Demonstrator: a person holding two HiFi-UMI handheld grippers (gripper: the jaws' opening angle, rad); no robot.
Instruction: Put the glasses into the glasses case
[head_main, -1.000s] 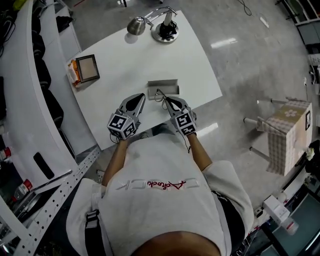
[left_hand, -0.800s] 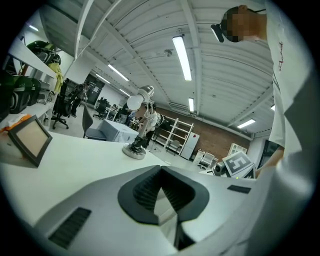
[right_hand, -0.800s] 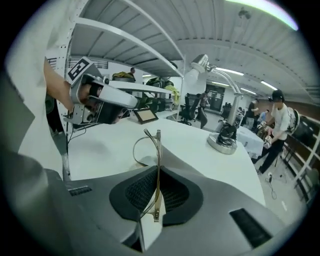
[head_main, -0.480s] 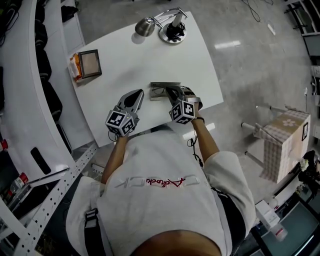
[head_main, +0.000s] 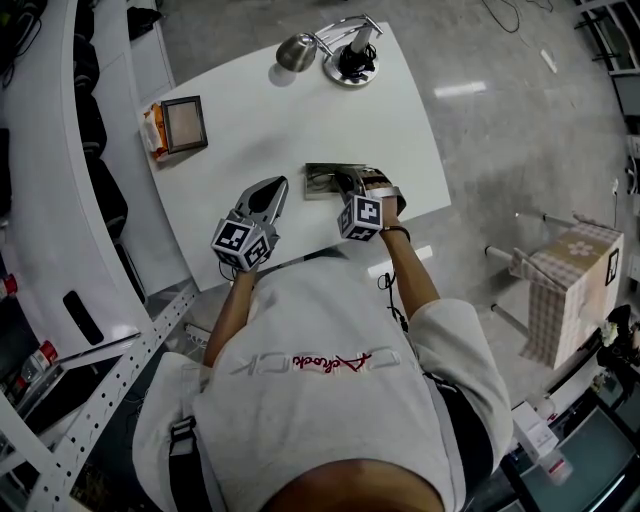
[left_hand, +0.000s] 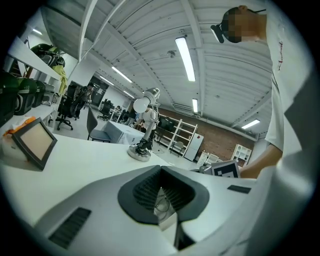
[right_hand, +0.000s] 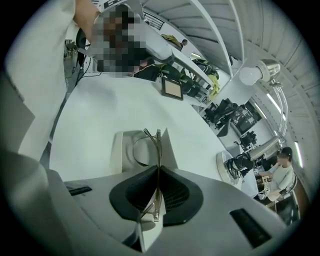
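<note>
An open grey glasses case (head_main: 326, 180) lies near the front edge of the white table (head_main: 300, 110). My right gripper (head_main: 347, 183) hangs right over the case and is shut on thin metal-framed glasses (right_hand: 154, 150). In the right gripper view the glasses stand edge-on between the jaws, their front end pointing down into the open case (right_hand: 122, 150). To the left of the case, my left gripper (head_main: 276, 188) lies low over the table, shut, with nothing between its jaws. In the left gripper view its jaws (left_hand: 161, 172) point toward the right gripper's marker cube (left_hand: 227, 170).
A silver desk lamp (head_main: 335, 50) stands at the table's far end. A small framed panel (head_main: 185, 122) with an orange packet (head_main: 152, 140) beside it sits at the far left edge. White shelving runs along the left, and a stool (head_main: 570, 270) stands on the floor at the right.
My right gripper has carried the glasses forward from beside the case to directly over its opening. The left gripper has stayed where it was.
</note>
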